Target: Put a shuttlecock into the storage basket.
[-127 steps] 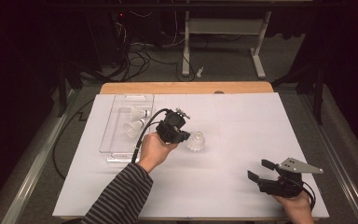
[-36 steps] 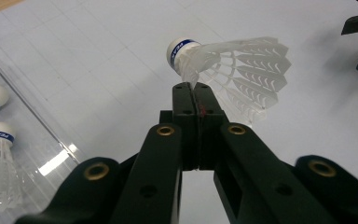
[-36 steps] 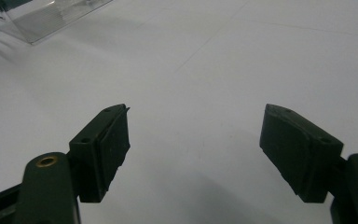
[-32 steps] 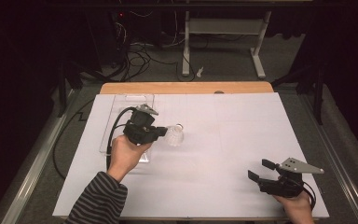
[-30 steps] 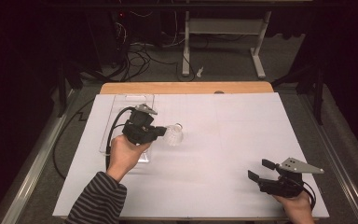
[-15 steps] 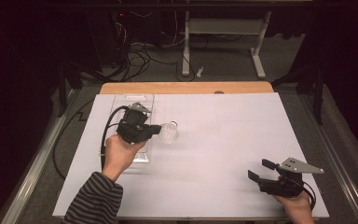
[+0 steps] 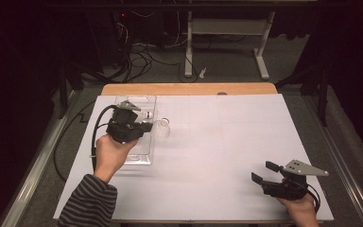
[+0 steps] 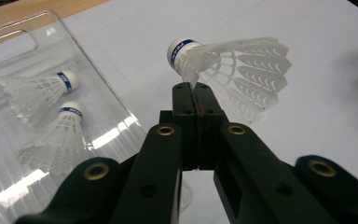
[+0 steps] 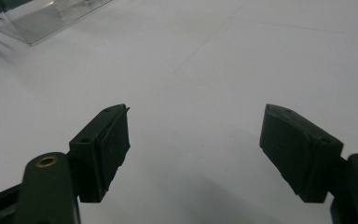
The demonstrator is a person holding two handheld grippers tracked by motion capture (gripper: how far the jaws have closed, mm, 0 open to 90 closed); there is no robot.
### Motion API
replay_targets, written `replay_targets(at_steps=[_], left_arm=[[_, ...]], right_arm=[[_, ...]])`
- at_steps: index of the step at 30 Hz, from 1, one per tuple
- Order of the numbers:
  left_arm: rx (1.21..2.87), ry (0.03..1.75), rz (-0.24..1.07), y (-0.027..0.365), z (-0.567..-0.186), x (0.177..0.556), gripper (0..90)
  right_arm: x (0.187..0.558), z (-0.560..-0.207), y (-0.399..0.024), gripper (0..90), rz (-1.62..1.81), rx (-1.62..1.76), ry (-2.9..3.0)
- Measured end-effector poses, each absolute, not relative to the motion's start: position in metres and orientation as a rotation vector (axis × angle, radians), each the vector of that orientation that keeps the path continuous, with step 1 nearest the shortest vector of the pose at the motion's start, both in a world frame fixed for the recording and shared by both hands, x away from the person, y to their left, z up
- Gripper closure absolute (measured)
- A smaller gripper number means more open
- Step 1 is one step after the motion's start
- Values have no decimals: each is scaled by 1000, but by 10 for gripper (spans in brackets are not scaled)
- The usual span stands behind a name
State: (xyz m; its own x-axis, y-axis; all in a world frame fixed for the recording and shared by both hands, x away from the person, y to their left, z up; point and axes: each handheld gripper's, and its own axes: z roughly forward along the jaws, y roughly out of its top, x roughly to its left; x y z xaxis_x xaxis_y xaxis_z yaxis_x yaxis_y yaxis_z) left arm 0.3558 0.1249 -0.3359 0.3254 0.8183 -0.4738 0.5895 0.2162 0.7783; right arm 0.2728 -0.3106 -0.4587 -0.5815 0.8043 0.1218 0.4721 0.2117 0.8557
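My left gripper (image 8: 195,91) (image 7: 147,126) is shut on the skirt edge of a white shuttlecock (image 8: 233,70) (image 7: 162,128) with a blue-banded cork, carried above the table just right of a clear plastic tray (image 7: 139,156) (image 8: 14,42). Two more shuttlecocks (image 8: 37,91) (image 8: 58,133) lie in that tray. At the table's near right my right gripper (image 7: 263,172) (image 9: 196,144) stands open over bare white surface, nothing between its jaws.
White paper (image 7: 227,142) covers the table; a wooden strip (image 7: 189,89) runs along the far edge. A metal stand (image 7: 227,33) and cables lie on the dark floor beyond. A corner of the tray (image 9: 37,18) sits far off in the right gripper view.
My left gripper has carried the shuttlecock leftward and away from me, from mid-table to the tray's right edge. The right gripper has stayed put.
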Motion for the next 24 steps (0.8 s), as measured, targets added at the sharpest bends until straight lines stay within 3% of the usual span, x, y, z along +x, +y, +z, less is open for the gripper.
replay_targets(at_steps=[24], left_arm=[[1405,1511,436,172,-352,388,898]], right_arm=[[273,-459,-311,245,1316,1193,2143]])
